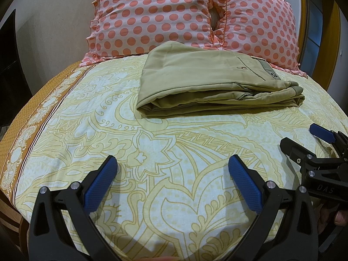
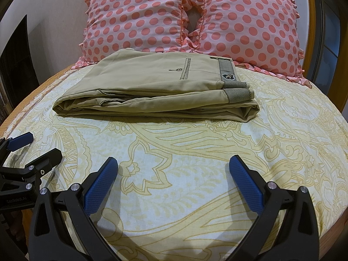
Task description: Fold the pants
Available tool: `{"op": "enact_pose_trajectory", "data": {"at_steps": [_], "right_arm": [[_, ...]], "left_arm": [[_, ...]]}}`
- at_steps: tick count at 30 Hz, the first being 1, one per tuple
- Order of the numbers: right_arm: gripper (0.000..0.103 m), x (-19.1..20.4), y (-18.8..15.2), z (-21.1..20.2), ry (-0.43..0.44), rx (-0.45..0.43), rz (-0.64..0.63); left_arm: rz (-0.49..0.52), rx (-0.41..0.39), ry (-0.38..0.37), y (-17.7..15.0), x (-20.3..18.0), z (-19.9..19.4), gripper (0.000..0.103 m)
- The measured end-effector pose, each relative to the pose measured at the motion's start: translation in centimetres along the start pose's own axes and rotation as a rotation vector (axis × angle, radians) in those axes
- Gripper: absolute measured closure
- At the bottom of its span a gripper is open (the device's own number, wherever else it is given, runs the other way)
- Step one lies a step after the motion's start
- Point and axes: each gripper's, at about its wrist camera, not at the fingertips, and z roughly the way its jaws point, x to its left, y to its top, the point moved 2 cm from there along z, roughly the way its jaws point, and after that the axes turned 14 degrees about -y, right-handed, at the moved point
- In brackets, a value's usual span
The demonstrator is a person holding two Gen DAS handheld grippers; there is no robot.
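Khaki pants (image 1: 208, 80) lie folded in a flat stack on the bed, near the pillows, back pocket and striped waistband facing up; they also show in the right wrist view (image 2: 152, 87). My left gripper (image 1: 173, 163) is open and empty, hovering over the bedsheet well short of the pants. My right gripper (image 2: 174, 163) is open and empty, likewise short of the pants. The right gripper also shows at the right edge of the left wrist view (image 1: 304, 139), and the left gripper at the left edge of the right wrist view (image 2: 34, 145).
The bed has a yellow and pale blue patterned sheet (image 1: 152, 152) with an orange border (image 1: 21, 130) at the left edge. Two pink polka-dot pillows (image 1: 152, 15) (image 1: 261, 26) lean against the wooden headboard (image 2: 308, 10) behind the pants.
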Motion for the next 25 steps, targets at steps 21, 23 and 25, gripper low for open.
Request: {"op": "enact_pose_trajectory", "data": {"at_steps": [21,23,25], "right_arm": [[0.001,-0.04,0.01,0.01,0.001,-0.001,0.0],[0.001,-0.04,0.01,0.02,0.001,-0.001,-0.001],[0.001,-0.04,0.0,0.03,0.001,-0.001,-0.001]], "left_arm": [[-0.005,-0.003,0.007,0.05,0.19,0.46,0.002],[-0.005,-0.004,0.007,0.05,0.18,0.45,0.002],[-0.006,-0.004,0.007,0.07,0.17,0.45,0.002]]}}
